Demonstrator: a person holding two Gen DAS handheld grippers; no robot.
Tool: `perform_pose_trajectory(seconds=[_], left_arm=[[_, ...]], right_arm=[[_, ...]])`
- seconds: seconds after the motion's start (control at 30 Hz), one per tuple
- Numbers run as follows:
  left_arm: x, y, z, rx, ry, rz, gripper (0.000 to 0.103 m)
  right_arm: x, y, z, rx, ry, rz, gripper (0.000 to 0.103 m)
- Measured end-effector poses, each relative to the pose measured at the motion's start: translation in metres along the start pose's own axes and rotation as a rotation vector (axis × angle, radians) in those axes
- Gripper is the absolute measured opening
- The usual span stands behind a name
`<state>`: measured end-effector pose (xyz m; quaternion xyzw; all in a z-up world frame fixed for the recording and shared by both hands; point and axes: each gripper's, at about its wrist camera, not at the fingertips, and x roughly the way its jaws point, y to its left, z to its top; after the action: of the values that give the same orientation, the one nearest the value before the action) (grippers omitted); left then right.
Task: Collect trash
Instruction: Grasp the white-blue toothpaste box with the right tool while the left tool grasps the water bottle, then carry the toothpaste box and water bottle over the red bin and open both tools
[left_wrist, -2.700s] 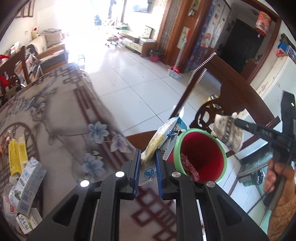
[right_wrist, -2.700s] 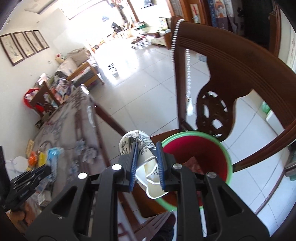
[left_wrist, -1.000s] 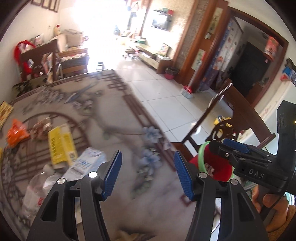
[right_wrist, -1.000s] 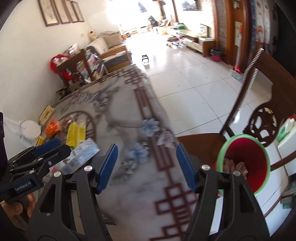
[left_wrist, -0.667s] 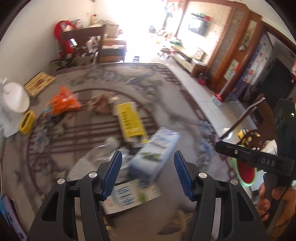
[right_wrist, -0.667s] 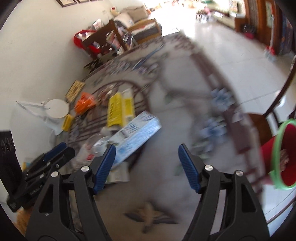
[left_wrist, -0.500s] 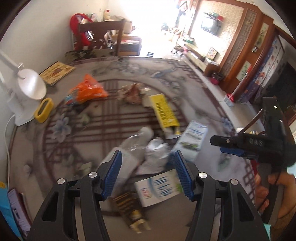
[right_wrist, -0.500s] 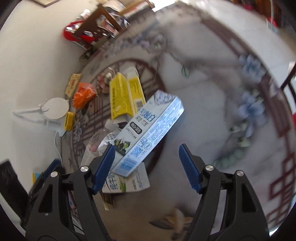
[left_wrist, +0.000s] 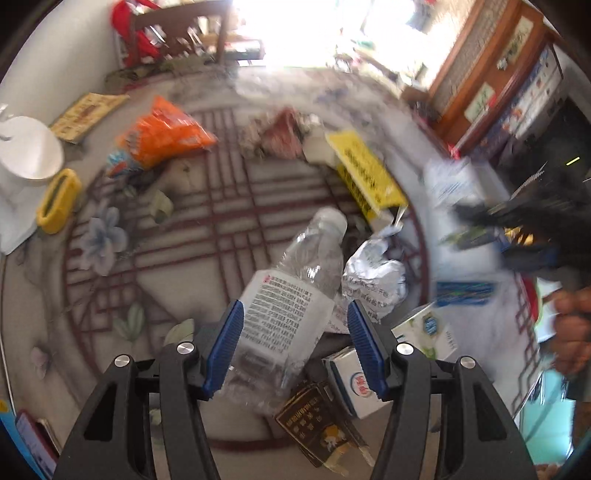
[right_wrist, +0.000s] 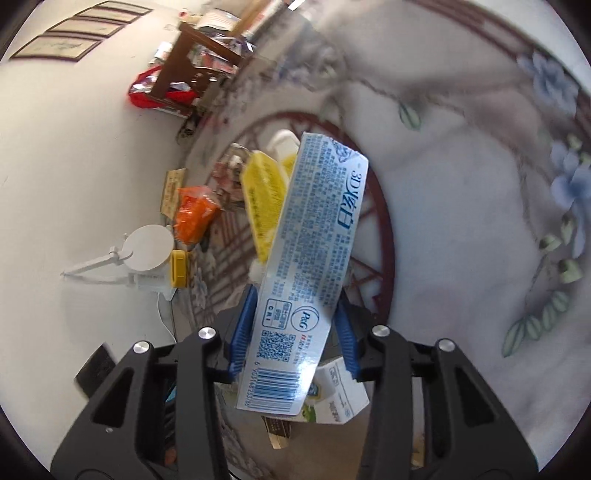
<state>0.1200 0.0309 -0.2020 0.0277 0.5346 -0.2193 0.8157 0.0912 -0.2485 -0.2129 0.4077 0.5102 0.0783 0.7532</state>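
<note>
The patterned tablecloth (left_wrist: 122, 266) is littered with trash. Right gripper (right_wrist: 295, 328) has just been closing and now pinches the blue toothpaste box (right_wrist: 314, 251). Left gripper (left_wrist: 295, 343) is spread wide around the crushed plastic bottle (left_wrist: 295, 295), not squeezing.

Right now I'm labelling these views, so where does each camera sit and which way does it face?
Left wrist: on the left gripper, looking steeply down at the table; its open jaws straddle a clear bottle; the right gripper and a hand show blurred at right.
Right wrist: on the right gripper, looking down along the table; its jaws, just closing, press on a blue box.
Shared: yellow box, orange bag, blue box.
</note>
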Motion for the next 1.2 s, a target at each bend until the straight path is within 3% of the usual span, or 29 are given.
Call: perform_pose_trajectory(seconds=[0.17,0.37,0.47,0.53,0.87,1.2], left_arm=[[0.021,0.001,0.007,0.007,0.036,0.004,0.060],[0.039,-0.003,0.009,0.007,0.082,0.006,0.063],[0.038,0.002,0.010,-0.042,0.067,0.008,0.058],[0.033,0.003,0.011,-0.065,0.043,0.017,0.052],[-0.062,0.000,0.015,-0.225,-0.223,0.018,0.051],[-0.104,-0.025,0.024,-0.200,-0.318,0.028,0.052]], right_arm=[[-0.034,0.023,-0.011,-0.121,-0.051,-0.027,0.041],[-0.046,0.044,-0.026,-0.197,-0.070,-0.038,0.041],[-0.051,0.054,-0.030,-0.239,-0.084,-0.050,0.041],[-0.053,0.061,-0.032,-0.273,-0.095,-0.065,0.041],[-0.086,0.100,-0.051,-0.462,-0.279,-0.179,0.041],[-0.108,0.107,-0.057,-0.511,-0.349,-0.209,0.041]])
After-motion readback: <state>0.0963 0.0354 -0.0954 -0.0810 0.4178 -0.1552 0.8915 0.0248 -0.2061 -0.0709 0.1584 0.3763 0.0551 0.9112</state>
